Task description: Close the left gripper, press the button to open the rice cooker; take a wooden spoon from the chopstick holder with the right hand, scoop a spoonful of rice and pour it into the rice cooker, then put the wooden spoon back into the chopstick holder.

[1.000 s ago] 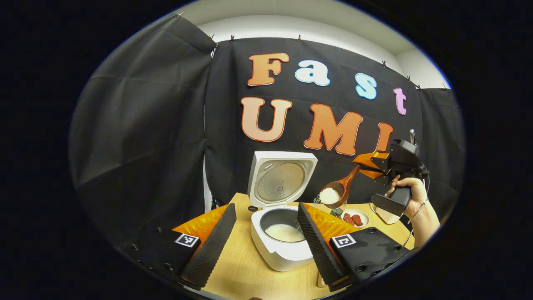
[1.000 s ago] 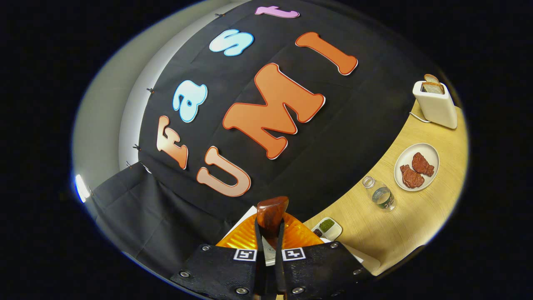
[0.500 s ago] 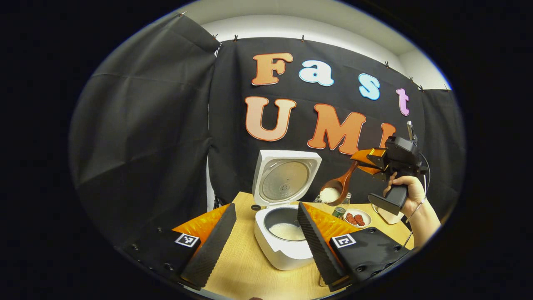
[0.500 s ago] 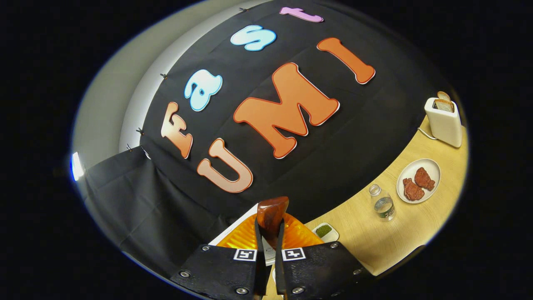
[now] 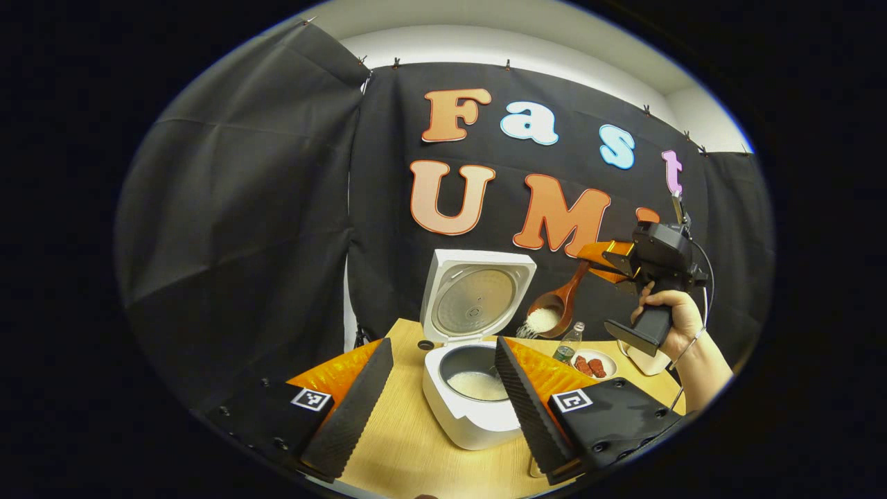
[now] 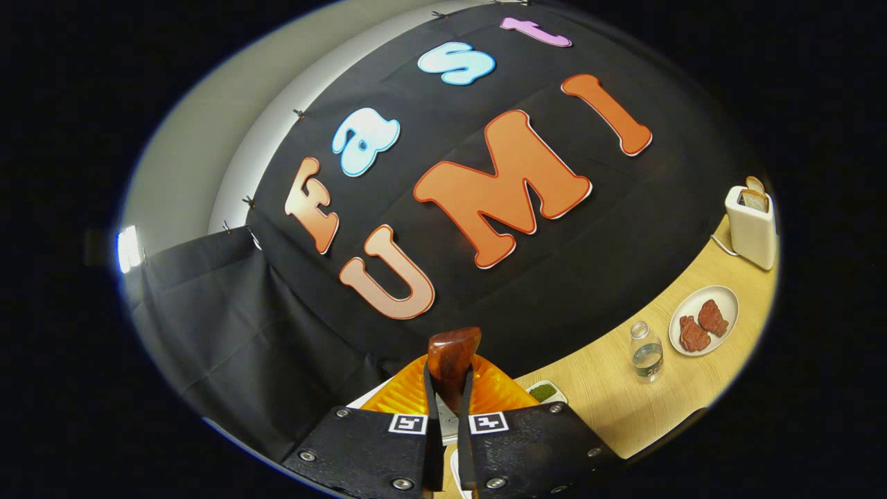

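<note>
Closest in the left gripper view, the left gripper (image 5: 433,402) hangs low over the desk (image 5: 402,450) with its fingers wide apart and nothing between them. Just past them sits the rice cooker (image 5: 471,409). Its lid (image 5: 478,294) stands up open, so the button step looks done. There is white rice in the pot already.

A little farther and higher, a hand (image 5: 669,315) holds the right gripper (image 5: 599,253). Its fingers are clamped on the handle of the wooden spoon (image 5: 554,308). The spoon bowl is full of rice and hangs in the air, above the cooker and a bit to its right. Some grains seem to spill off its edge. I think the pour comes next, then the spoon must go back in the chopstick holder.

Behind, a bottle (image 6: 646,353), a plate of red food (image 6: 703,320) and a toaster (image 6: 752,222) stand on the desk, well apart from the cooker. Nothing seems to block the way.
</note>
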### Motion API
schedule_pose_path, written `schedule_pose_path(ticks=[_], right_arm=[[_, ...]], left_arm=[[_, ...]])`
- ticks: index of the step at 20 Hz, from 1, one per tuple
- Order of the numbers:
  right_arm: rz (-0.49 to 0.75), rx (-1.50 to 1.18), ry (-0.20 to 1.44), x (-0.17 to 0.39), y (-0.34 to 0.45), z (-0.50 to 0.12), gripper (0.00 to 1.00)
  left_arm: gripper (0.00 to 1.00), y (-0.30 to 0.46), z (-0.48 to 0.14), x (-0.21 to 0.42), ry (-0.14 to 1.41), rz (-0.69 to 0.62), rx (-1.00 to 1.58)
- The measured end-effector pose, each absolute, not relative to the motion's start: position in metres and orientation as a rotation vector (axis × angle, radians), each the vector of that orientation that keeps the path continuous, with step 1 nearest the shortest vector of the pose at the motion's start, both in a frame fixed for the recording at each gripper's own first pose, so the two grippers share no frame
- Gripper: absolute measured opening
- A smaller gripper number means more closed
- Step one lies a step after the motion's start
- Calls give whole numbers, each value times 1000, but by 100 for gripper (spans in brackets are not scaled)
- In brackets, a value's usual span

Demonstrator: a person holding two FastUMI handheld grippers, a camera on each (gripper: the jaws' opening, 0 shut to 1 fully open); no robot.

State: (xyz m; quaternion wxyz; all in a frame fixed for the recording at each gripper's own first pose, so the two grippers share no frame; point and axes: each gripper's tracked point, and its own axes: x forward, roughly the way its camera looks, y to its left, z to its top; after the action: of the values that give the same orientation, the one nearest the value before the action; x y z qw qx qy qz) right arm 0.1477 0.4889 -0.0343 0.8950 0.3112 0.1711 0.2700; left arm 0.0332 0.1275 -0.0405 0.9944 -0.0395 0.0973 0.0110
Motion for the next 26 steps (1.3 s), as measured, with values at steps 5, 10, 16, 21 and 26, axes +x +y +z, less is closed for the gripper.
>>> schedule_pose_path(ticks=[5, 10, 16, 21, 26], right_arm=[[575, 576, 316, 145, 496, -32, 7], [613, 472, 259, 139, 504, -26, 7], [670, 362, 195, 127, 514, -13, 7], [719, 289, 170, 116, 528, -12, 7], [777, 196, 137, 101, 541, -12, 7]], left_arm=[[100, 128, -42, 34, 200, 23, -81], [100, 130, -43, 33, 200, 25, -81], [100, 128, -44, 30, 203, 25, -88], [100, 130, -44, 28, 204, 32, -87], [100, 132, -50, 25, 214, 37, -88]])
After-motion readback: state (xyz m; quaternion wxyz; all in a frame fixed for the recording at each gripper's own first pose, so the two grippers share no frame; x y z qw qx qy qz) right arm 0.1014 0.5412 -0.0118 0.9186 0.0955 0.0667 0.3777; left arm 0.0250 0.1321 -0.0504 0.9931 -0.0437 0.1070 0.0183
